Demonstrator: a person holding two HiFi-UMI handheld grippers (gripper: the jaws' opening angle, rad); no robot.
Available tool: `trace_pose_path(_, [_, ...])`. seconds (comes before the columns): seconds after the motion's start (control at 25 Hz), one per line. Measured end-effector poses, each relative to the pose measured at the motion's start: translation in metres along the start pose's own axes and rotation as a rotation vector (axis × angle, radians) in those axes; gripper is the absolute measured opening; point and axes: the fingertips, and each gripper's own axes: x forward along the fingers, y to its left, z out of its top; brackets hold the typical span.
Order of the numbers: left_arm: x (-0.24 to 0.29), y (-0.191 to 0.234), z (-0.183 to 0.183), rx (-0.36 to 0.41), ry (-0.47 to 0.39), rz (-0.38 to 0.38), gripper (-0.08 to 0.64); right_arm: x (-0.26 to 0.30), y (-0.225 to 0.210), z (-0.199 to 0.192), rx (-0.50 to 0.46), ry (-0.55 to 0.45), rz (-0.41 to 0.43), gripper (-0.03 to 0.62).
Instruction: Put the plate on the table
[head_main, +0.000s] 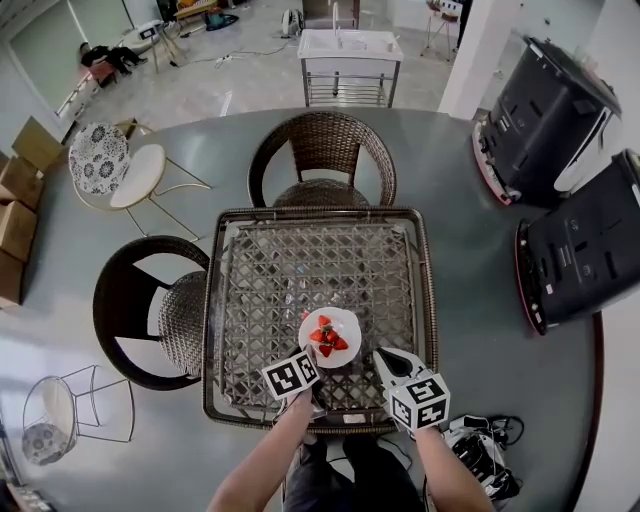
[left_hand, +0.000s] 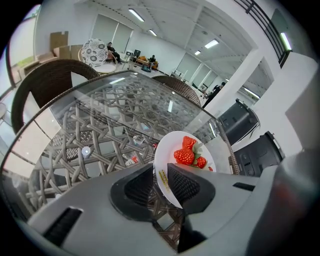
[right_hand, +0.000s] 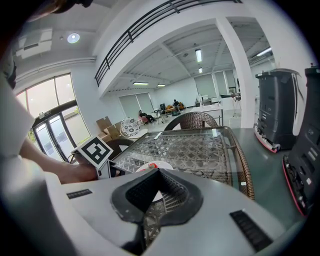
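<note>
**Two tools, one clamped on the plate rim**

Left tool (left_hand: 161, 179) is clenched on the near rim of the plate (head_main: 346, 322). Its dark ribbed pads pinch the thin edge from above and below. An edge grip makes sense here, since the plate is flat and has no handle. It also keeps the pads off the food.

The plate is round, white, glossy and shallow. It carries strawberries (left_hand: 186, 155), red with green leaves, piled near the middle. It sits over the front-middle of the worktop (head_main: 300, 250), close to the person. I cannot tell whether its base touches the glass. It looks slightly tipped in the left gripper view, though that may be camera angle.

The worktop is square, a clear glass sheet over an open woven wicker lattice with a brown wicker rim. Glass is hard and slick, so the plate will likely slide if pushed, and a soft set-down is advisable.

Right tool (right_hand: 159, 172) has its jaws closed tip to tip with nothing between them. It is held just right of the plate without touching it, probably on standby, as one tool manages a light plate.
</note>
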Motion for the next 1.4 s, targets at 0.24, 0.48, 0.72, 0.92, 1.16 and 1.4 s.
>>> trace_pose_path(0.24, [-0.018, -0.001, 0.011, 0.041, -0.049, -0.027, 0.075, -0.001, 0.004, 0.006, -0.010, -0.013, 0.002, 0.005])
trace_pose_path(0.48, [-0.062, -0.030, 0.030, 0.264, -0.158, -0.145, 0.074, -0.003, 0.020, 0.017, -0.014, -0.045, 0.018, 0.005])
trace_pose_path(0.72, [-0.110, -0.070, 0.046, 0.496, -0.283, -0.259, 0.074, -0.008, 0.041, 0.034, -0.017, -0.099, 0.046, 0.005])
trace_pose_path(0.92, [-0.146, -0.096, 0.051, 0.600, -0.337, -0.326, 0.073, -0.020, 0.061, 0.052, -0.025, -0.155, 0.074, 0.005])
trace_pose_path(1.16, [-0.178, -0.113, 0.054, 0.637, -0.396, -0.383, 0.015, -0.036, 0.081, 0.080, -0.057, -0.231, 0.090, 0.005])
trace_pose_path(1.4, [-0.205, -0.124, 0.051, 0.650, -0.428, -0.441, 0.008, -0.053, 0.099, 0.100, -0.086, -0.280, 0.102, 0.005])
